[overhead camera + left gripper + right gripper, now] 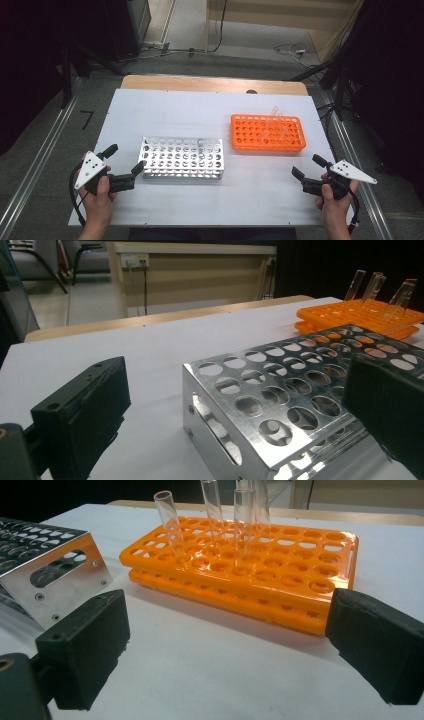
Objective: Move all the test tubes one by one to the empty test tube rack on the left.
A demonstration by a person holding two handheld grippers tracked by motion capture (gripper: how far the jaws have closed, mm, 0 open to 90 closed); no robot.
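white table (165, 107) bears orange rack (267, 133) holding clear tubes (167, 515).

- The silver rack (182, 158) looked like bright sheet metal, shiny and mirror-smooth, with punched round holes.
- The orange rack (268, 133) appeared to be moulded plastic, smooth with a soft gloss.
- The tubes (169, 521) standing in it were clear and glossy; glass or plastic could not be told.
- The tabletop (175, 110) was a matt, smooth white sheet, with a bare wood edge at the far side.
- The gripper pads (90, 645) looked matt black and slightly rough.
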